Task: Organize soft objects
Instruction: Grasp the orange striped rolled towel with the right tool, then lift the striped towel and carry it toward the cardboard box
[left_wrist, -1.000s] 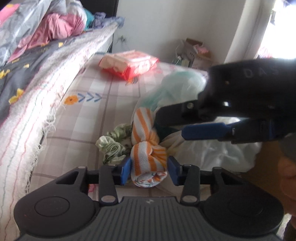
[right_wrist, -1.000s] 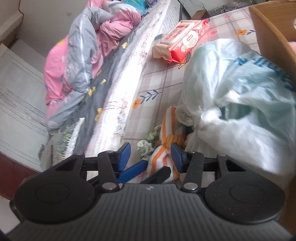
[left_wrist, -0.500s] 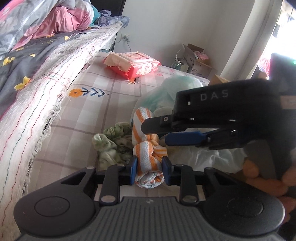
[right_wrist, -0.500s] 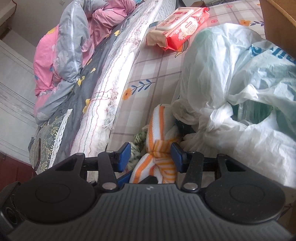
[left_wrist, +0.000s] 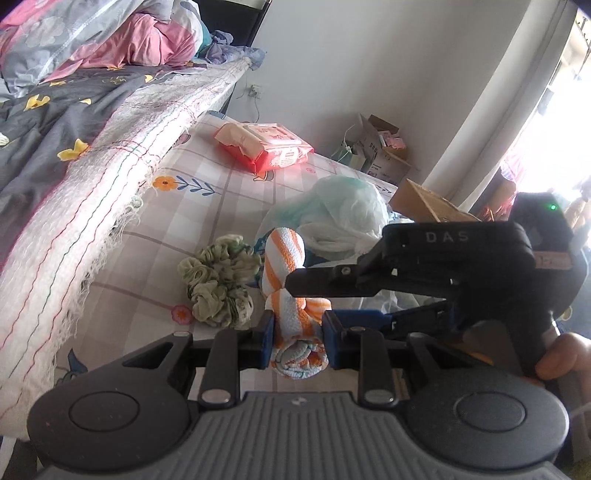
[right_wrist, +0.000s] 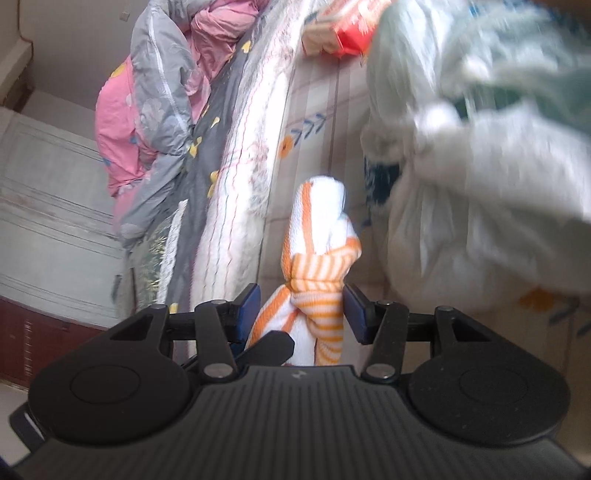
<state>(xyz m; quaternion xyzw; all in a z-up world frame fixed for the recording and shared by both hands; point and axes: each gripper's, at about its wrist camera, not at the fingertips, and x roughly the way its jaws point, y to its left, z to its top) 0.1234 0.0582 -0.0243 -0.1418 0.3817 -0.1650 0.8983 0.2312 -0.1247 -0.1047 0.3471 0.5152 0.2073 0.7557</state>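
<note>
An orange-and-white striped knotted towel (left_wrist: 286, 284) is held up off the checked floor mat (left_wrist: 207, 206). My left gripper (left_wrist: 298, 339) is shut on its lower end. My right gripper (right_wrist: 302, 312) is open, its blue pads on either side of the towel's knot (right_wrist: 317, 280), apart from it; it shows in the left wrist view (left_wrist: 332, 299) crossing over the towel from the right. A green crumpled scrunchie (left_wrist: 218, 288) lies on the mat left of the towel.
A white plastic bag (left_wrist: 340, 218) sits just behind and right of the towel, large and blurred in the right wrist view (right_wrist: 480, 184). A red wipes pack (left_wrist: 264, 149) lies farther back. The bed with quilts (left_wrist: 92, 110) runs along the left. Cardboard boxes (left_wrist: 384, 155) stand by the wall.
My left gripper closed on the towel's lower end and lifted it off the mat. My right gripper came closer, so the knot now sits between its open pads.
</note>
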